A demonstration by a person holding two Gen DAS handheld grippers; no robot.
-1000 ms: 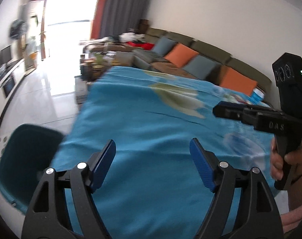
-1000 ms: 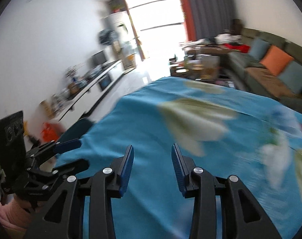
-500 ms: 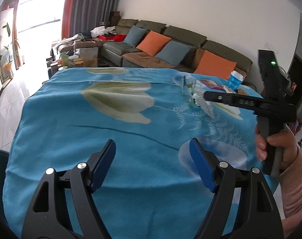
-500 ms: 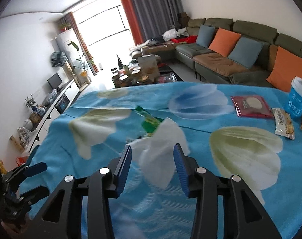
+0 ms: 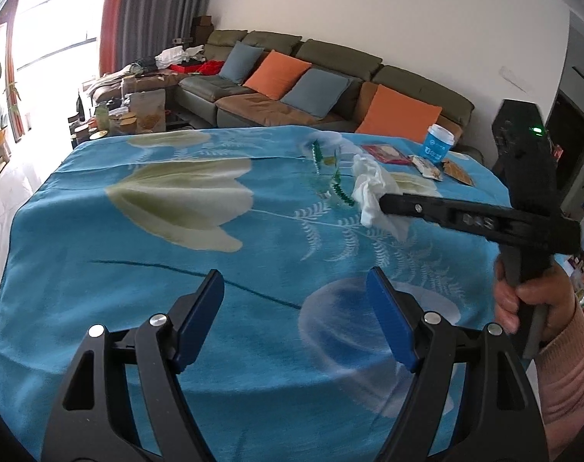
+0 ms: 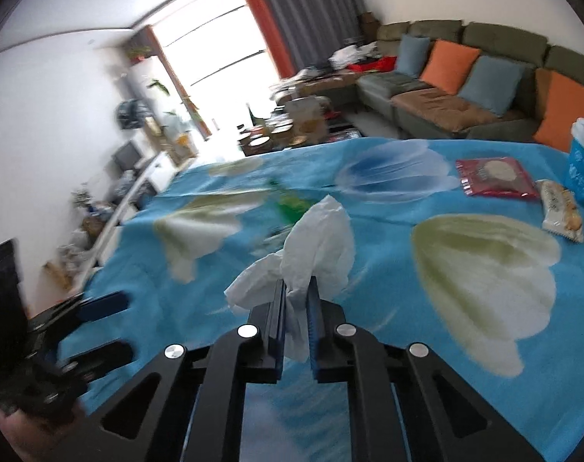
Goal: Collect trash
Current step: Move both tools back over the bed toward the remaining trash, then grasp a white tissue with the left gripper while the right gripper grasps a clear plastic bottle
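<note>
right gripper [image 6: 296,300]: jaws closing, white tissue [image 6: 315,246] pinched between
left gripper [image 5: 296,315]: held wide, nothing held
blue cup [image 5: 438,145]: print unreadable

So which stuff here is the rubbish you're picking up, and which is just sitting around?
Part of the job:
- white tissue, right gripper closing on it
- red packet
- snack wrapper
- left gripper, open, holding nothing

Just lying about:
- sofa and its cushions
- blue cup, possibly rubbish too
- curtains
- blue flowered tablecloth
</note>
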